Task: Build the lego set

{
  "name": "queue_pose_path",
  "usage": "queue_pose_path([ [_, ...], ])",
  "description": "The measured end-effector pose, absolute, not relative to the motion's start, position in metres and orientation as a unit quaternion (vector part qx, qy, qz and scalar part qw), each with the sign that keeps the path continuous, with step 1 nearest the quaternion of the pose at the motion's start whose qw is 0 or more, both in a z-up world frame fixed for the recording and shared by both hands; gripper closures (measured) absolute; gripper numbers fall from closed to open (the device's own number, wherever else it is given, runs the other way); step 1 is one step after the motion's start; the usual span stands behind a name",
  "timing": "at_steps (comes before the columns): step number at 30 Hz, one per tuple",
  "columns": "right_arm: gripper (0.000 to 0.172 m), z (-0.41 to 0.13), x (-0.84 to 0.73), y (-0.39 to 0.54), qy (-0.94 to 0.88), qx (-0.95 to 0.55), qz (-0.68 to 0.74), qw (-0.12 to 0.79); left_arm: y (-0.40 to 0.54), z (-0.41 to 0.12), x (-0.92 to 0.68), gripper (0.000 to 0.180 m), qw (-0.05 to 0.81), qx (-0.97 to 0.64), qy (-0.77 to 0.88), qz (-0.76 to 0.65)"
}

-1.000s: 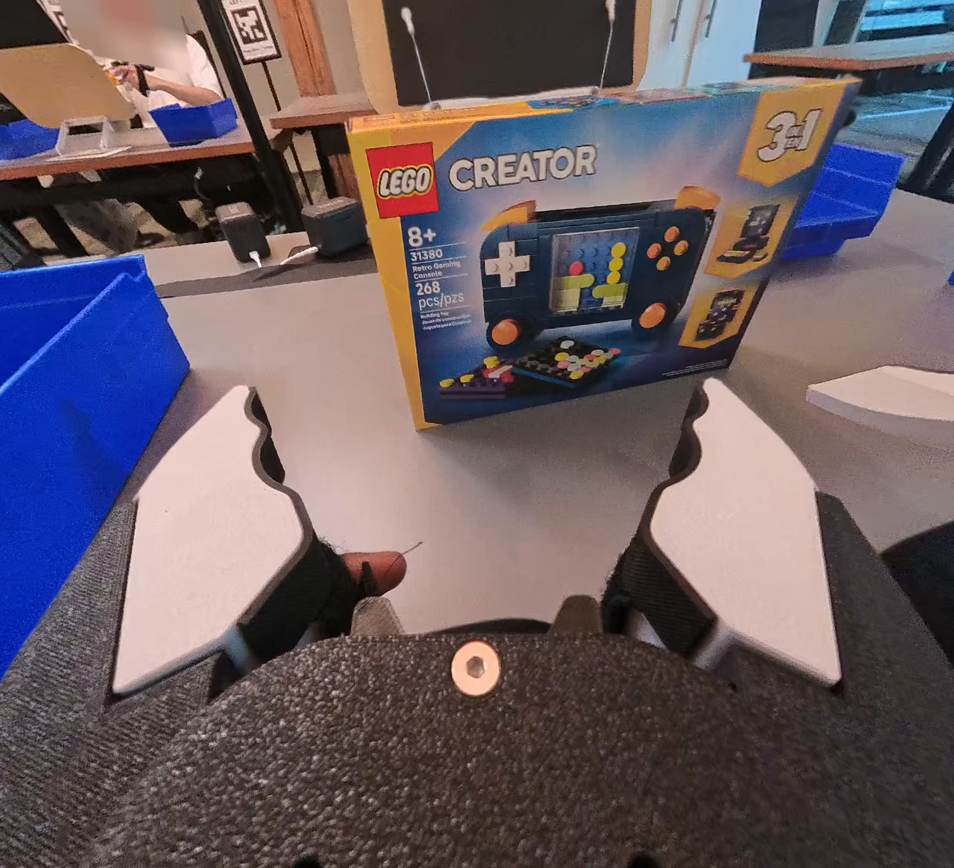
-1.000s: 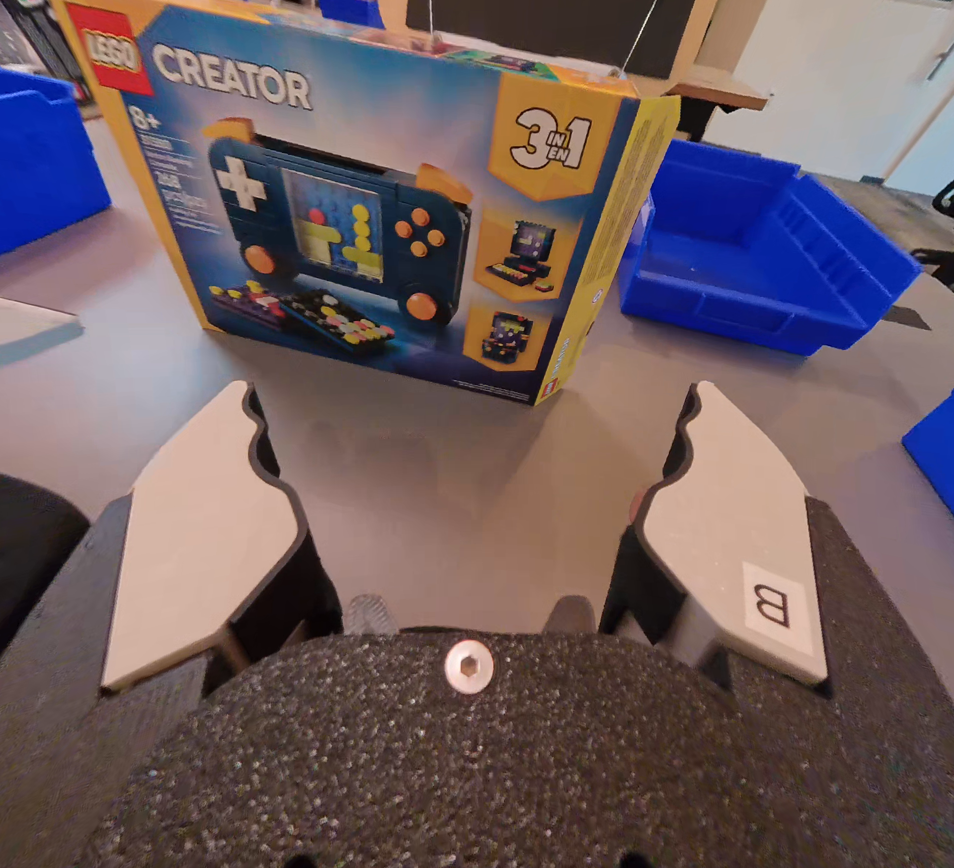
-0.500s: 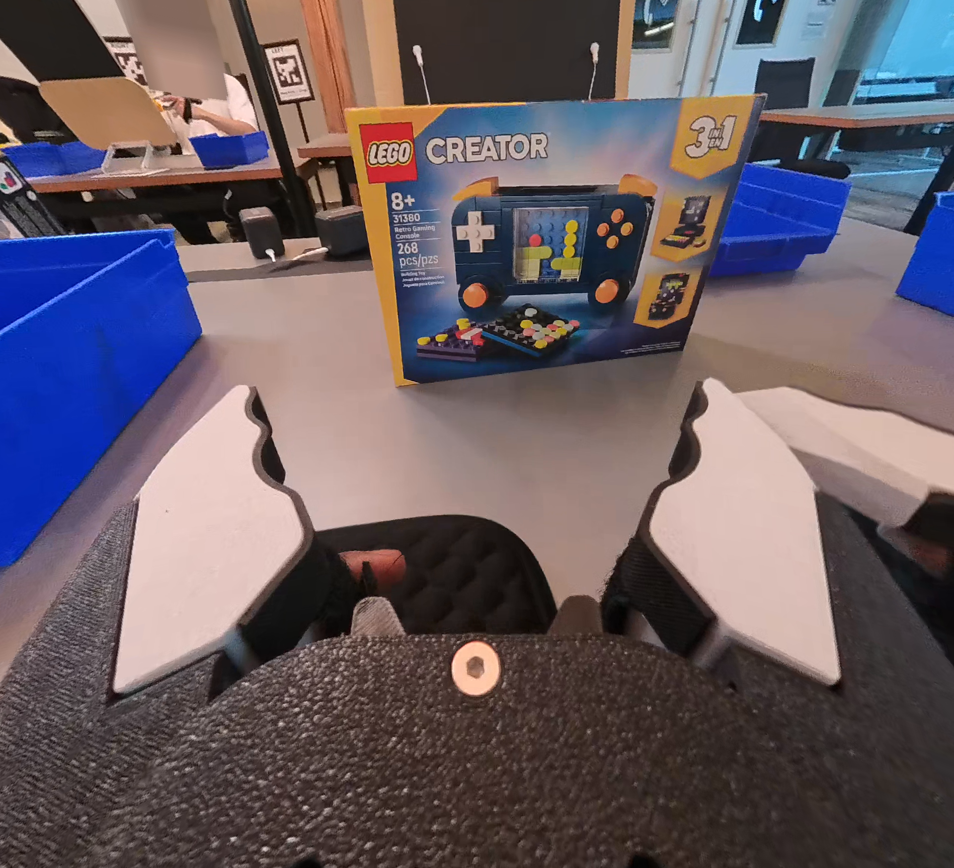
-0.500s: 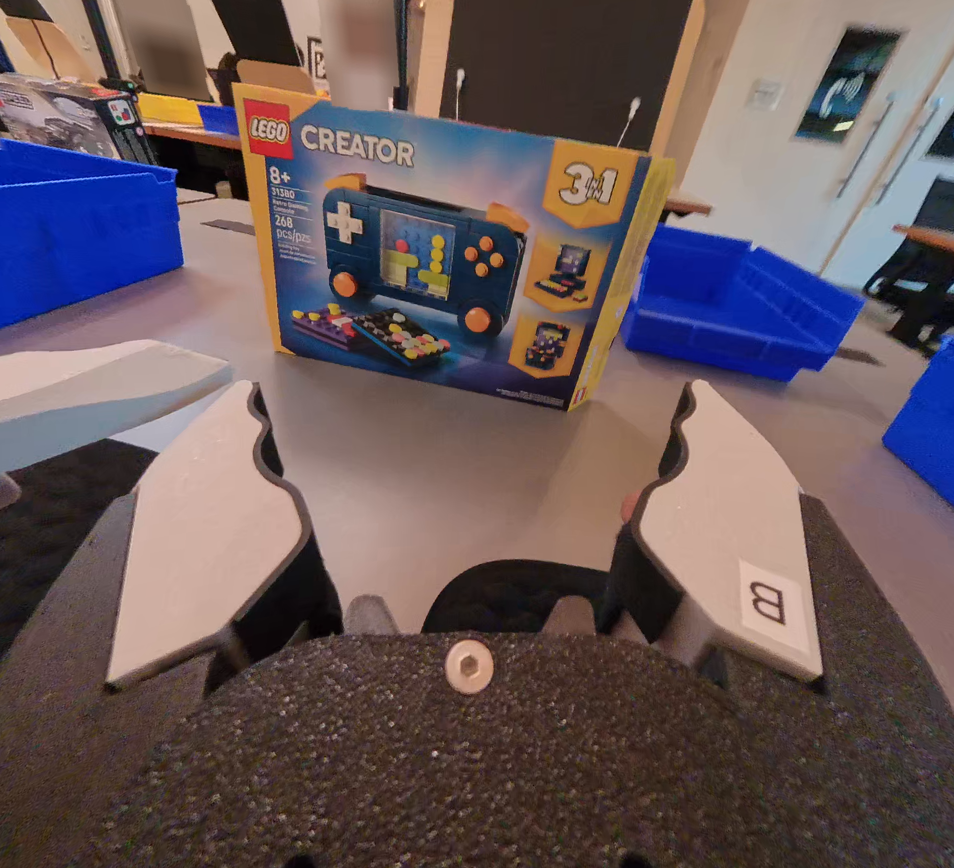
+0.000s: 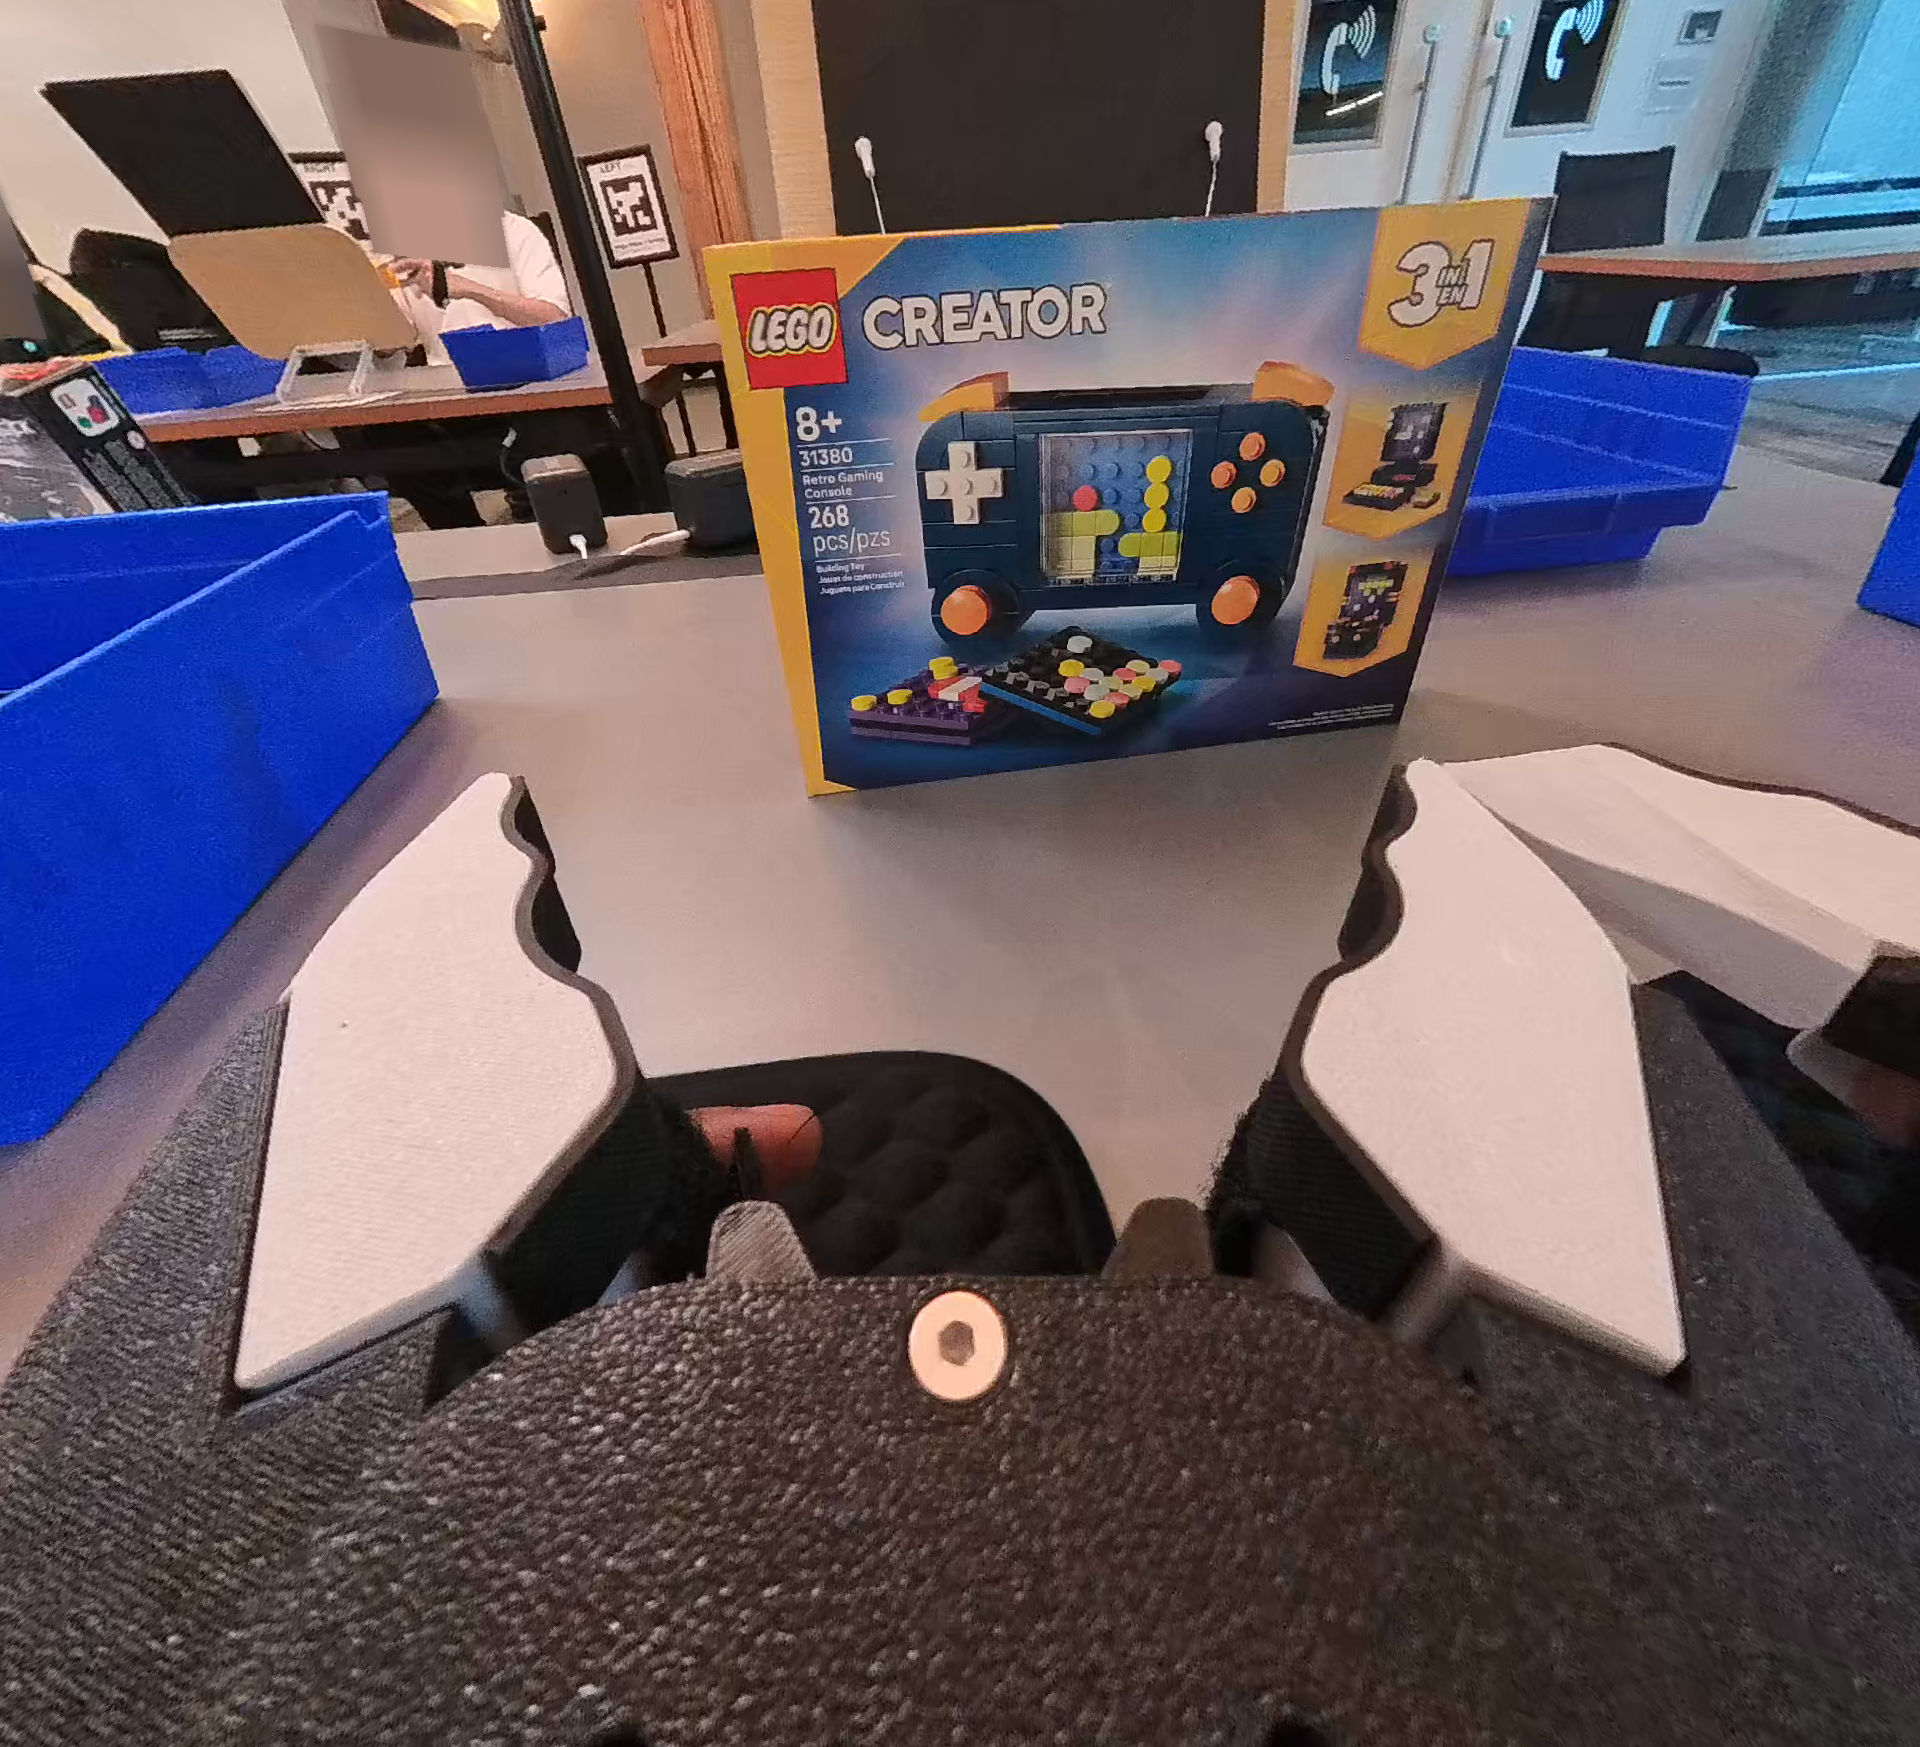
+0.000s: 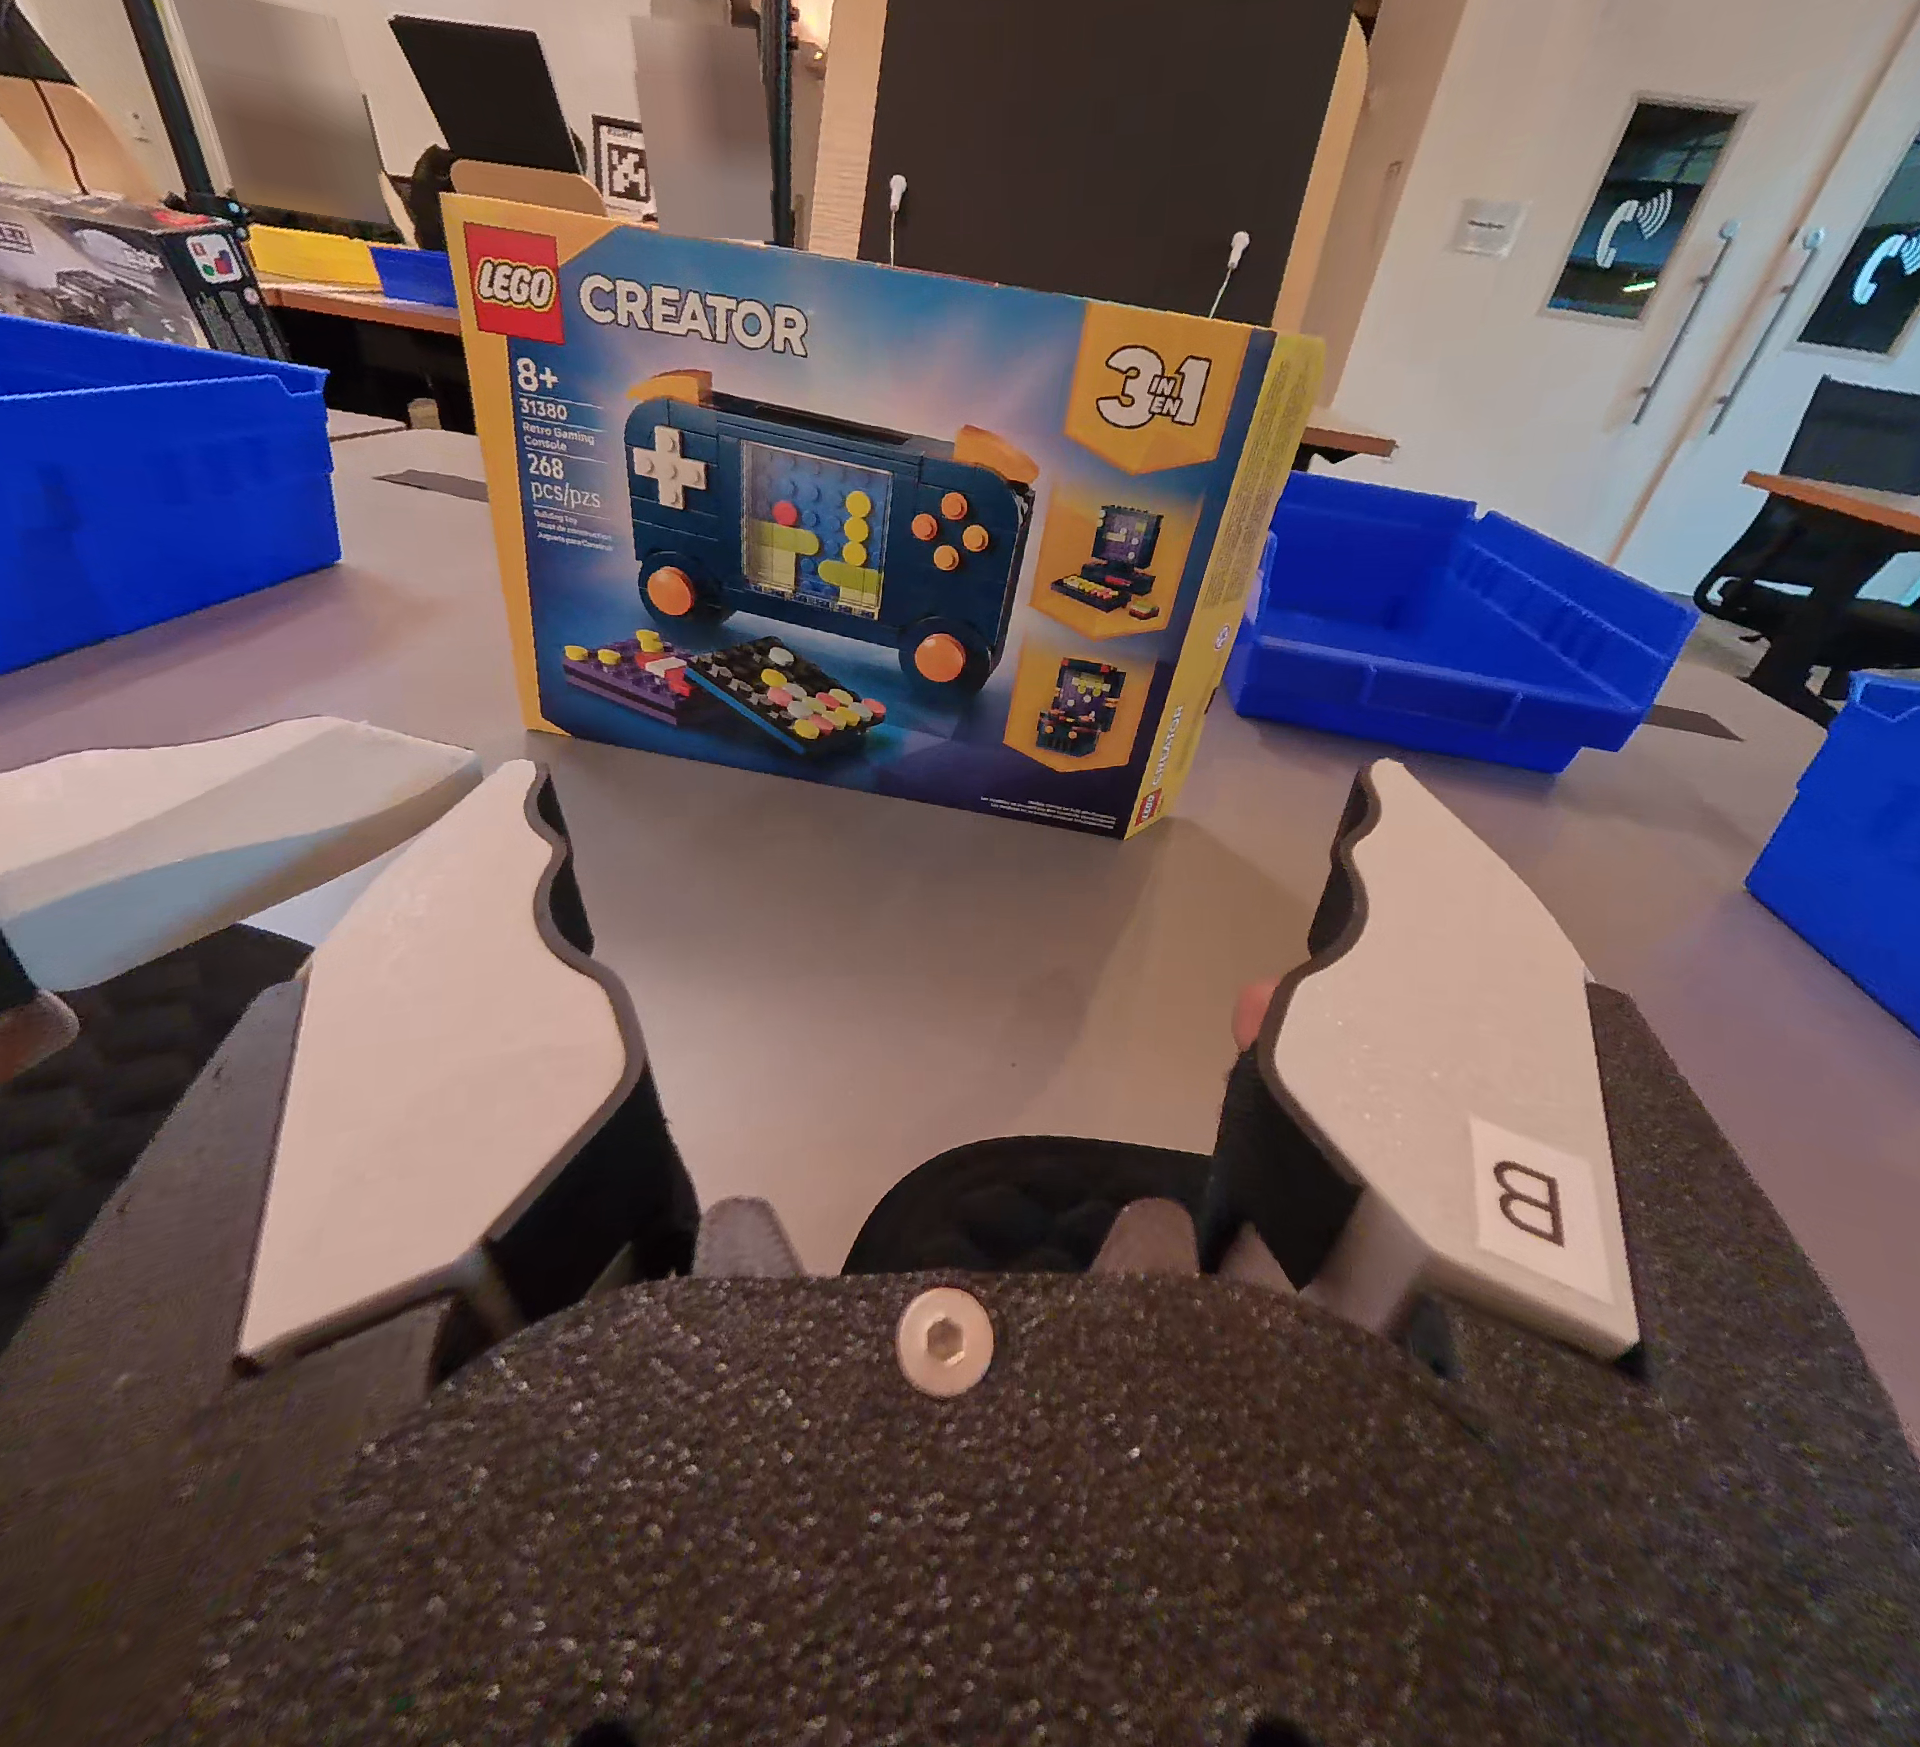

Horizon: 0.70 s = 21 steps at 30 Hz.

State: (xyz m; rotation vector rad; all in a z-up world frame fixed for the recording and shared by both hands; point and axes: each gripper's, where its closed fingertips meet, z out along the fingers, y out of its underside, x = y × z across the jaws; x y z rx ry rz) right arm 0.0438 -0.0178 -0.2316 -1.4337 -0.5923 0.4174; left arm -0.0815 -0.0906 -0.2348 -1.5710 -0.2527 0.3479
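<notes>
Left wrist view faces a toy brick set box point(image 5: 1122, 492), a flat cardboard carton printed in blue and yellow, standing upright on its long edge in the middle of a smooth grey table point(image 5: 935, 918). The left gripper point(image 5: 956, 824) hangs short of it with its fingers spread wide and nothing between them; bare tabletop lies between the white, wavy-edged fingertips point(image 5: 447, 970) and the carton's foot. Just to its right a finger of the other gripper point(image 5: 1704, 866) reaches into view.

From the right wrist view the same box point(image 6: 831, 534) shows its front and its narrow yellow right end. The right gripper point(image 6: 951, 814) is likewise wide open and has hold of nothing, apart from the carton.

A blue plastic bin point(image 5: 156, 762) with straight walls stands at the table's left side, well apart from the box. A second, shallower blue bin point(image 6: 1455, 637) sits just beside the carton's right end, and the corner of a third blue bin point(image 6: 1849, 866) shows at the far right. Between these the table in front of the carton is open. Behind it stands a dark panel point(image 5: 1039, 14), and two small black adapters point(image 5: 634, 502) rest on the far edge. A padded black case point(image 5: 935, 1147) lies under the left gripper.
</notes>
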Motion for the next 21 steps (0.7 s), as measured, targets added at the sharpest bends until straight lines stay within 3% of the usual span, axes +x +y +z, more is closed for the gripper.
queue_pose_path([
  [5, 0.04, -0.222, 0.042, -0.014, -0.265, -0.646, 0.189, 0.69, -0.083, -0.219, -0.076, 0.042, 0.702, -0.685, -0.106, 0.162],
  [9, 0.033, -0.21, 0.044, 0.006, -0.241, -0.654, 0.188, 0.692, -0.067, -0.209, -0.084, 0.04, 0.707, -0.679, -0.114, 0.16],
  [21, 0.034, -0.222, 0.04, 0.031, -0.225, -0.677, 0.169, 0.68, -0.045, -0.225, -0.104, 0.042, 0.686, -0.695, -0.135, 0.167],
])
